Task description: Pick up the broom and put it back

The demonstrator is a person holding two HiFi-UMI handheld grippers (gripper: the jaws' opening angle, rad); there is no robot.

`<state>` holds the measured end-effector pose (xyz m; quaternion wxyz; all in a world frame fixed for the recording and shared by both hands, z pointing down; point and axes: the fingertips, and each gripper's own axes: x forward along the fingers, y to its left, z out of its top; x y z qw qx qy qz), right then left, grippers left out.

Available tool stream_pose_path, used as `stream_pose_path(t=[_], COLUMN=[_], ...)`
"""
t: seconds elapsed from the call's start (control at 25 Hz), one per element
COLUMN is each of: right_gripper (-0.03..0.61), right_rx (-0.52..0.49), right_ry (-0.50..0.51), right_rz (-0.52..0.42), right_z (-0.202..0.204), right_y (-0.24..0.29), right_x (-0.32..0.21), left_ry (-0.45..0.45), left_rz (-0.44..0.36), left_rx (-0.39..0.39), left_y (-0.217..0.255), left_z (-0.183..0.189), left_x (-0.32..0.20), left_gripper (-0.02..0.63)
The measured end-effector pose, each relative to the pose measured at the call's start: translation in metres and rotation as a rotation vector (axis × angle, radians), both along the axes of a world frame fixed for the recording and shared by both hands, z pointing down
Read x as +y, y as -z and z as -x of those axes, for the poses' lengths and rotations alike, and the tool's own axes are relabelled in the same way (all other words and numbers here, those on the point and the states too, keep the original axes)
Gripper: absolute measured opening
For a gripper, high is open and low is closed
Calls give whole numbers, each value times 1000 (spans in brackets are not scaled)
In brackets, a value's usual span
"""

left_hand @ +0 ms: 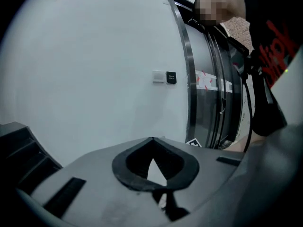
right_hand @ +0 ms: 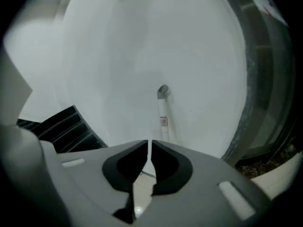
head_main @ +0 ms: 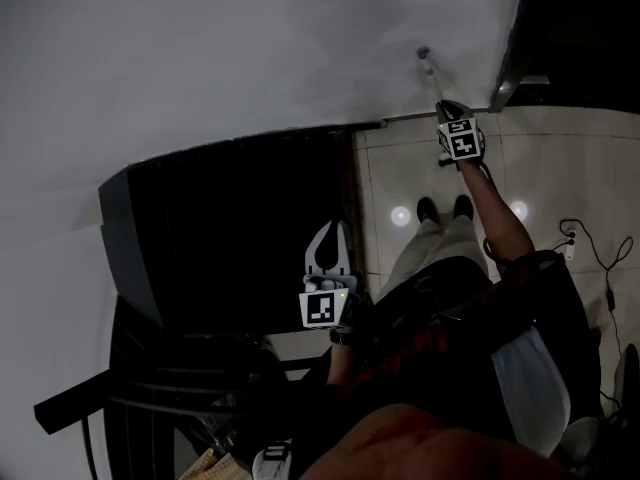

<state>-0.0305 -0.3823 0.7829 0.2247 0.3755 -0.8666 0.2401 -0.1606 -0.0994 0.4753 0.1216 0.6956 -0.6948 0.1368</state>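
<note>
The broom shows only as a white handle (head_main: 428, 68) with a grey cap, leaning upright on the white wall. In the right gripper view the handle (right_hand: 163, 115) carries a small label and drops behind the jaw tips. My right gripper (head_main: 447, 108) is stretched out to the foot of the wall just below the cap. Its jaws (right_hand: 149, 145) stand almost together, with only a thin slit and nothing visible between them. My left gripper (head_main: 329, 228) hangs over the dark stairs, away from the broom. Its tips (left_hand: 151, 141) meet on nothing.
Dark stairs (head_main: 230, 218) fill the left side below the wall. Pale floor tiles (head_main: 540, 168) lie to the right, with cables (head_main: 595, 253) on them. A metal door frame (head_main: 507, 83) rises right of the broom. A glass door (left_hand: 208, 84) and a wall plate (left_hand: 164, 77) show in the left gripper view.
</note>
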Motion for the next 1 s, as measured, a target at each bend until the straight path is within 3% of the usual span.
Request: stream_pose_path(t=[0.04,0.16,0.24,0.4,0.52,0.72,0.92,1.0], right_gripper=[2,0,0,0,0,0,0,0], right_rx=[-35,-185,-248,-325,-359,-321,-296,-309], right_ry=[-6,13,33,-46,-68,6,69,63], right_rz=[6,88,108,98,1,-216,-296,-331], right_z=[-4,-18,-32,-69,-81,-101,-95,-100], right_y=[10,48,76,121,160,225,268,283], right_x=[18,90,142,227,292,419,511,525], left_ry=[-15,-115,-161,-157,-181,-223,-247,-281], left_rz=[6,5,-12,-35,-57,-148,-113,-123], left_rx=[26,118,135,208,244,281,421,432], left_y=[-3,-7,-10,-34,-40,-48,-39,-24], left_z=[-3,-23,-34,-43,-59,-95,-108,-119], left_x=[2,-1,-1,32,94,203,271,281], left_gripper=[5,3,3,2,2,2,2,2])
